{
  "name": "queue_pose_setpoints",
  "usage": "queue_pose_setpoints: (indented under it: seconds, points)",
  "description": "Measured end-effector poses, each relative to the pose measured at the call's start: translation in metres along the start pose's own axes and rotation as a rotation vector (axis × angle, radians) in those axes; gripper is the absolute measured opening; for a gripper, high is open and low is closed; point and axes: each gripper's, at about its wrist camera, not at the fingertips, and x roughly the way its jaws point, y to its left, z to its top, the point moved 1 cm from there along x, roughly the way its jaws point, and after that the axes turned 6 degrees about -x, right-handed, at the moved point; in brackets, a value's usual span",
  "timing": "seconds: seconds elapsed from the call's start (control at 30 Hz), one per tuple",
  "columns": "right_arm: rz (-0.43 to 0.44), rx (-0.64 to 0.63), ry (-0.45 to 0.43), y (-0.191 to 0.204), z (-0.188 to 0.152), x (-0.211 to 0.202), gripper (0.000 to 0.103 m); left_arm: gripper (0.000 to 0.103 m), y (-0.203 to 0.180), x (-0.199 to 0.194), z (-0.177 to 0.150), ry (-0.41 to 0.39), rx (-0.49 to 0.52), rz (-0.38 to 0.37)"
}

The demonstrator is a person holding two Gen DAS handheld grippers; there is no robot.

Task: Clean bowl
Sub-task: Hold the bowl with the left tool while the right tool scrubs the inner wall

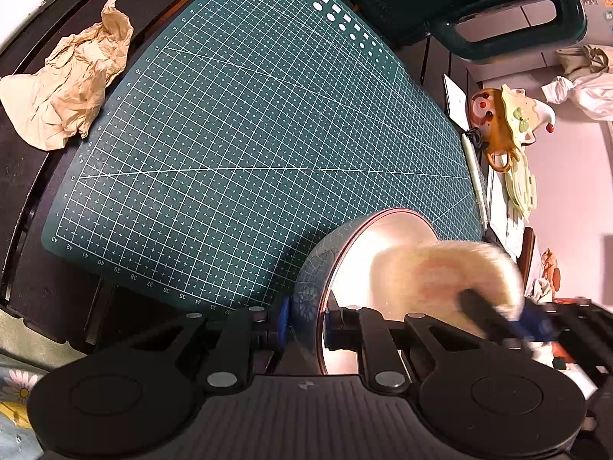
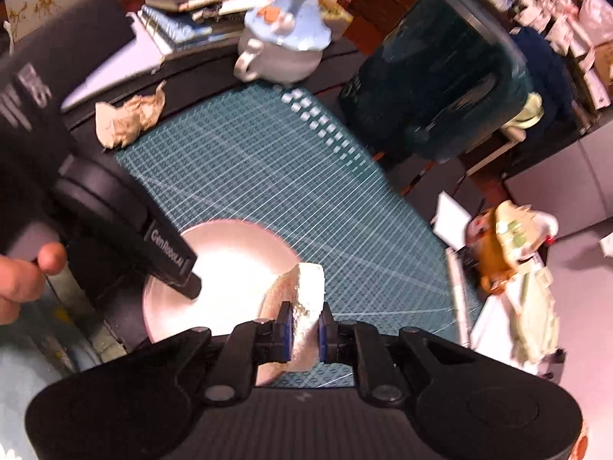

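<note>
Right wrist: R gripper [image 2: 305, 331] pinching sponge [image 2: 304, 322], L gripper [image 1: 305, 320] prob. clamping bowl [image 1: 306, 295] rim.

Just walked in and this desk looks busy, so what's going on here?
A person is cleaning a bowl over the green cutting mat. The left hand-held gripper is clamped on the bowl's rim, holding it tilted. The right hand-held gripper grips a white sponge at the bowl's inside.

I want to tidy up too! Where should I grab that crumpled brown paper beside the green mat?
Probably pinch the tall crinkled peak of the crumpled brown paper from above. It sticks up, while the flat edges lie on the dark table, harder to get under.
</note>
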Motion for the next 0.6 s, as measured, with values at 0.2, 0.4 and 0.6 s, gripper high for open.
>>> queue_pose_setpoints:
  seconds: [0.2,0.4,0.6]
  points:
    - [0.179,0.146,-0.068,-0.020,0.001,-0.024,0.011,0.016,0.000,-0.001,0.000,-0.003,0.002,0.003]
    - [0.236,0.136,-0.012,0.003,-0.003,0.004,0.011,0.016,-0.002,0.000,-0.002,-0.005,0.001,0.004]
    - [0.163,0.104,0.025,0.015,-0.006,0.029,0.012,0.016,-0.003,0.001,-0.001,-0.004,0.004,0.005]
